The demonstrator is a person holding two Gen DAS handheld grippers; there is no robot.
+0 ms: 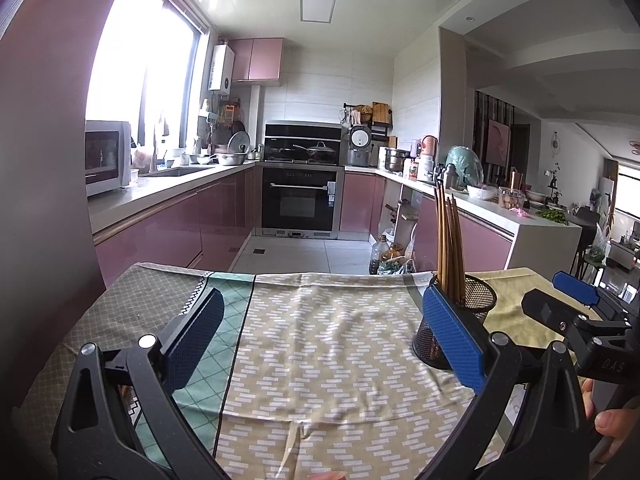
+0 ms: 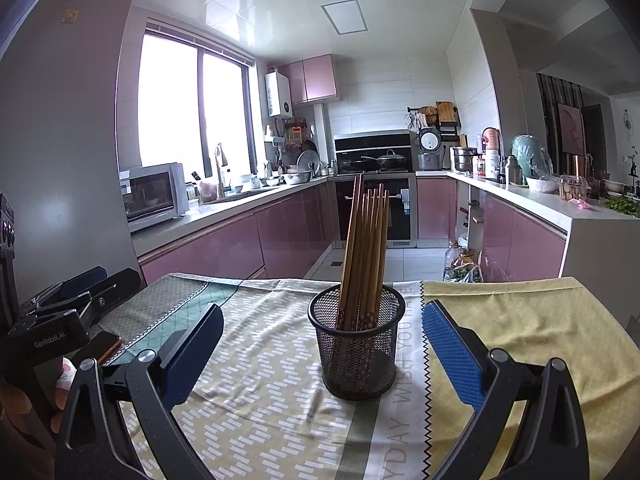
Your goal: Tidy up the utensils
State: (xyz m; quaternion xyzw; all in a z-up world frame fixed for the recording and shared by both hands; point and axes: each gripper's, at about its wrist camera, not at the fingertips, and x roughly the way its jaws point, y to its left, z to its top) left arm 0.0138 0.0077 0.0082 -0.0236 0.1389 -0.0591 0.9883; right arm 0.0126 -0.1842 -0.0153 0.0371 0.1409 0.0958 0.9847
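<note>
A black mesh cup (image 2: 356,346) is standing upright on the patterned cloth (image 2: 256,360) covering the tabletop, toward the far edge and right of the middle. A bundle of brown chopsticks (image 2: 366,252) is sitting in it, leaning slightly left, tips rising well above the rim.

The right gripper (image 2: 322,354) is hovering over the near edge with its blue pads spread wide, gripping nothing — the cup is showing between them, a little beyond the tips and clear of both. The left gripper (image 1: 320,342) is also spread wide and empty, over the middle of the cloth; in its view the cup (image 1: 460,320) is sitting just behind the right pad (image 1: 454,338), which is hiding part of the mesh.

A dark phone (image 2: 105,344) is lying at the left edge of the tabletop, beside the left gripper's body, which is reading "GenRobot.AI". The other gripper's body is showing "DAS" in the left view. Grey letters along the cloth's white strip are reading "WISH YOU" and "YDAY", the rest cut off.

Beyond the far edge, pink cabinets (image 2: 224,248) are lining the kitchen, with a microwave (image 2: 154,196) on the left counter and a black oven (image 1: 300,200) at the back. Bottles and bags are crowding the floor near the right counter.
</note>
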